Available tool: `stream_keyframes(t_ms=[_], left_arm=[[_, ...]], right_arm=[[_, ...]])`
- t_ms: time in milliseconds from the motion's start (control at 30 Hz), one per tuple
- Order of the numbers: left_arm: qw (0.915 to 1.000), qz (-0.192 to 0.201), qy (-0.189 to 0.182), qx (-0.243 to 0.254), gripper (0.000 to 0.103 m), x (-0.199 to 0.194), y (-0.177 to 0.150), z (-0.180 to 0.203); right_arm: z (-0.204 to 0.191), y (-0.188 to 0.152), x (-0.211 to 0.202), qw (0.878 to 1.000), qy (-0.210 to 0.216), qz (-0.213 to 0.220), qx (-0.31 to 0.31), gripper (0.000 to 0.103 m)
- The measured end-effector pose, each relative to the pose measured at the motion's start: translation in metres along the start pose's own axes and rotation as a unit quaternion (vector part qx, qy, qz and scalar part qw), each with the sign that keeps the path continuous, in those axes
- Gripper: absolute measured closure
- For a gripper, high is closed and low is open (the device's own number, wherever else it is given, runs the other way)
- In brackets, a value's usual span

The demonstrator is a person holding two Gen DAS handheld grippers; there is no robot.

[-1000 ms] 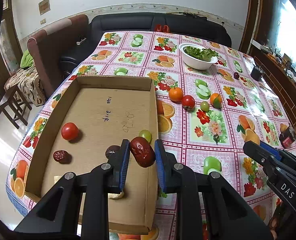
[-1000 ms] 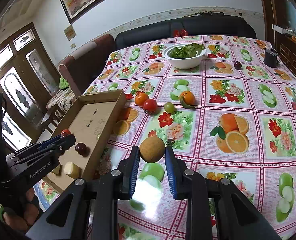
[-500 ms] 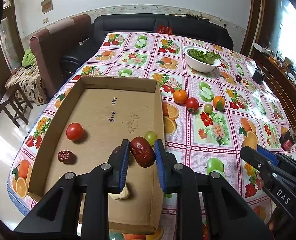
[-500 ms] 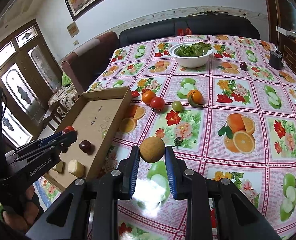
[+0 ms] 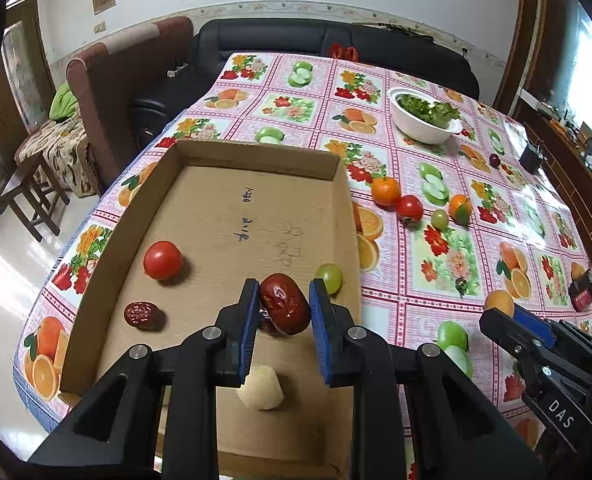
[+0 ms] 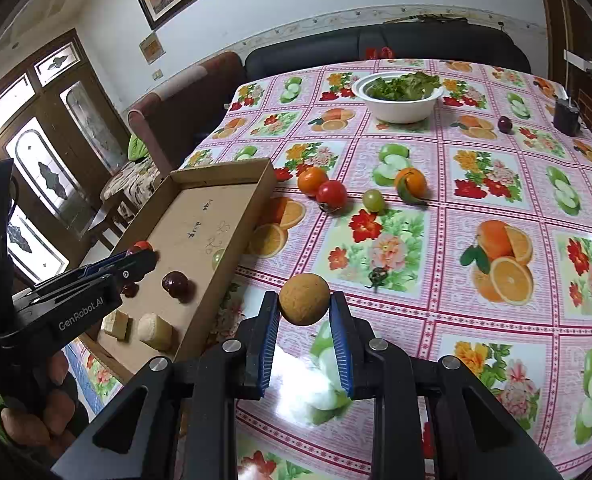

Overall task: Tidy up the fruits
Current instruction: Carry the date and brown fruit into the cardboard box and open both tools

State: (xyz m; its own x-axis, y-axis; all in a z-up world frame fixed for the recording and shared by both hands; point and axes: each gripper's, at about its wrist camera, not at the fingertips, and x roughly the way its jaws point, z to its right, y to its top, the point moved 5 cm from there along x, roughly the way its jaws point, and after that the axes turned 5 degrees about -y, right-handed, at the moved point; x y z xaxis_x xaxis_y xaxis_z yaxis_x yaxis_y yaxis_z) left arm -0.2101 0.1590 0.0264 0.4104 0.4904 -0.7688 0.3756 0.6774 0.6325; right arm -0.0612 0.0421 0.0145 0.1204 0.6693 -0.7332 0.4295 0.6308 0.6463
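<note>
Glossy oval date (image 5: 284, 309), cardboard tray (image 5: 255, 158)

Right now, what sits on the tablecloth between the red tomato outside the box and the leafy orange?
One small green grape lies between the red tomato and the leafy orange, clearest in the right wrist view.

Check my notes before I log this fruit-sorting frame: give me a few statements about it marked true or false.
1. The left gripper holds a red date. True.
2. The right gripper is empty. False: it is shut on a round tan fruit.
3. A red tomato lies in the cardboard box. True.
4. The white bowl holds oranges. False: it holds leafy greens.
</note>
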Motion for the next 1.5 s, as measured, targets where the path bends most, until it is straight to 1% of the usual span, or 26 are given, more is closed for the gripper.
stream_keyframes(t_ms=[267,500,600,733,833,900,967,1067,1233,1267,1433,1500], left_arm=[[0.9996,0.0,0.016,-0.023,0.08,0.006,0.02,-0.035],[0.9982,-0.01,0.023,-0.055,0.08,0.022,0.043,-0.072],[0.9969,-0.023,0.032,-0.068,0.08,0.037,0.051,-0.085],[0.9951,-0.042,0.042,-0.079,0.08,0.054,0.053,-0.095],[0.9939,-0.055,0.049,-0.082,0.08,0.066,0.054,-0.1],[0.9931,-0.065,0.057,-0.08,0.08,0.075,0.053,-0.102],[0.9924,-0.076,0.058,-0.078,0.08,0.081,0.051,-0.102],[0.9914,-0.087,0.064,-0.074,0.08,0.089,0.049,-0.102],[0.9892,-0.107,0.067,-0.076,0.08,0.1,0.042,-0.102],[0.9891,-0.106,0.066,-0.077,0.08,0.1,0.042,-0.102],[0.9881,-0.106,0.063,-0.092,0.08,0.096,0.044,-0.106],[0.9884,-0.1,0.06,-0.097,0.079,0.091,0.046,-0.106]], right_arm=[[-0.022,0.009,0.015,1.0,0.017,-0.007,-0.017,0.077],[-0.056,0.025,0.036,0.998,0.044,-0.012,-0.037,0.077],[-0.074,0.036,0.048,0.997,0.058,-0.016,-0.045,0.077],[-0.099,0.052,0.076,0.996,0.063,-0.029,-0.064,0.077],[-0.117,0.055,0.099,0.993,0.061,-0.047,-0.086,0.077],[-0.128,0.054,0.113,0.991,0.058,-0.06,-0.104,0.077],[-0.135,0.051,0.124,0.989,0.053,-0.071,-0.117,0.077],[-0.139,0.044,0.134,0.987,0.046,-0.08,-0.133,0.077],[-0.138,0.039,0.141,0.985,0.041,-0.089,-0.141,0.076],[-0.138,0.038,0.141,0.985,0.04,-0.09,-0.142,0.074],[-0.137,0.039,0.14,0.985,0.039,-0.084,-0.143,0.074],[-0.135,0.039,0.137,0.986,0.042,-0.081,-0.139,0.071]])
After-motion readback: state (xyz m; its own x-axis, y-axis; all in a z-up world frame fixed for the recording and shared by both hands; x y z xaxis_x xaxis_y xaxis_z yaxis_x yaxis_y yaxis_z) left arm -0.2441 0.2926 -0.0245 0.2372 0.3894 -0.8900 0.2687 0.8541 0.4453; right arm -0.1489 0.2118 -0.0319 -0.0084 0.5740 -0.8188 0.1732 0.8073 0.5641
